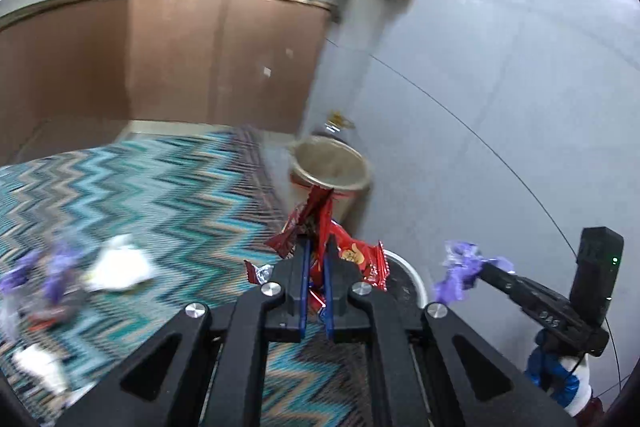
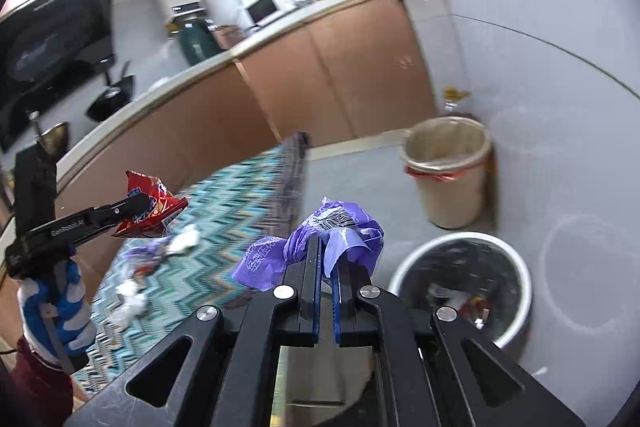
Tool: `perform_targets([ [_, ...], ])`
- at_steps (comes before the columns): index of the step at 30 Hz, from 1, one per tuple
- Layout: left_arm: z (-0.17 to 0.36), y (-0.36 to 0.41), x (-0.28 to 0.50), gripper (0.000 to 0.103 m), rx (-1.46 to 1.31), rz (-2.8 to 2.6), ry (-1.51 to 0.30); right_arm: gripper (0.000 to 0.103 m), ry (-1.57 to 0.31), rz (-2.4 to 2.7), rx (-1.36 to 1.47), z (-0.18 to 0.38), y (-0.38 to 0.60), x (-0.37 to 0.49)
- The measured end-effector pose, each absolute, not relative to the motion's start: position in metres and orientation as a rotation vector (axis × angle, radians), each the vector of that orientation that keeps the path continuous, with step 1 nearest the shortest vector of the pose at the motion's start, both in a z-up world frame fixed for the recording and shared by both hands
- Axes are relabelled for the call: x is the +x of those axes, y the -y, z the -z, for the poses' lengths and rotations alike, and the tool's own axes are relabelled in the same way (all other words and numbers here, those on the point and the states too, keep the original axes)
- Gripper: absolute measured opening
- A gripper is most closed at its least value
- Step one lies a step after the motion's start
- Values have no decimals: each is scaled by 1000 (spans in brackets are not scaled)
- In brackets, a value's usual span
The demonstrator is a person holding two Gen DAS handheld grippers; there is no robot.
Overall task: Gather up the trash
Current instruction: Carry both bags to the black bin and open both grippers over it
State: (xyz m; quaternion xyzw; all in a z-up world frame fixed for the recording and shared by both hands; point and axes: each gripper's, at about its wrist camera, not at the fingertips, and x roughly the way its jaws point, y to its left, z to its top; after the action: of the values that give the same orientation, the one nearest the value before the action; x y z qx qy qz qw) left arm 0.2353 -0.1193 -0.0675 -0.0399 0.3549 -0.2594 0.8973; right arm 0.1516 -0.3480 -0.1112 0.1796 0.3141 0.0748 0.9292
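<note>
Floor: pale grey tiles (image 2: 560, 87), glossy, with a zigzag teal rug (image 1: 132, 187) spread alongside.
Counter: long brown-fronted counter (image 2: 328, 67) behind the rug, a white microwave (image 2: 262, 7) on top.
Bins: a beige bin (image 2: 452, 171) with a red-edged liner stands near the wall; a white-rimmed bin (image 2: 464, 287) with a dark liner sits just in front of it, with scraps inside.
Loose trash: crumpled white paper (image 1: 118, 263) and blurred purple wrappers (image 1: 40, 275) lie on the rug.
Left gripper (image 1: 318, 247): fingers pinched tight on a red snack bag (image 1: 352, 255), held up above the rug's edge, short of the bins.
Right gripper (image 2: 329, 247): fingers clamped on a crumpled purple wrapper (image 2: 312, 251), held in the air just left of the white-rimmed bin.
Hand: a blue-and-white striped glove (image 2: 60, 303) grips the left gripper's handle.
</note>
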Motion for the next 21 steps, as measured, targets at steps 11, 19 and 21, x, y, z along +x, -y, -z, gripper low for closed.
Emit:
perform_targets([
  [11, 138, 271, 286, 8, 58, 681, -874, 8, -745, 40, 290, 163, 396, 189],
  [19, 183, 311, 312, 9, 60, 691, -987, 22, -802, 105, 258, 194, 412, 208],
  [21, 188, 312, 315, 9, 48, 699, -1001, 27, -807, 114, 259, 198, 414, 209],
])
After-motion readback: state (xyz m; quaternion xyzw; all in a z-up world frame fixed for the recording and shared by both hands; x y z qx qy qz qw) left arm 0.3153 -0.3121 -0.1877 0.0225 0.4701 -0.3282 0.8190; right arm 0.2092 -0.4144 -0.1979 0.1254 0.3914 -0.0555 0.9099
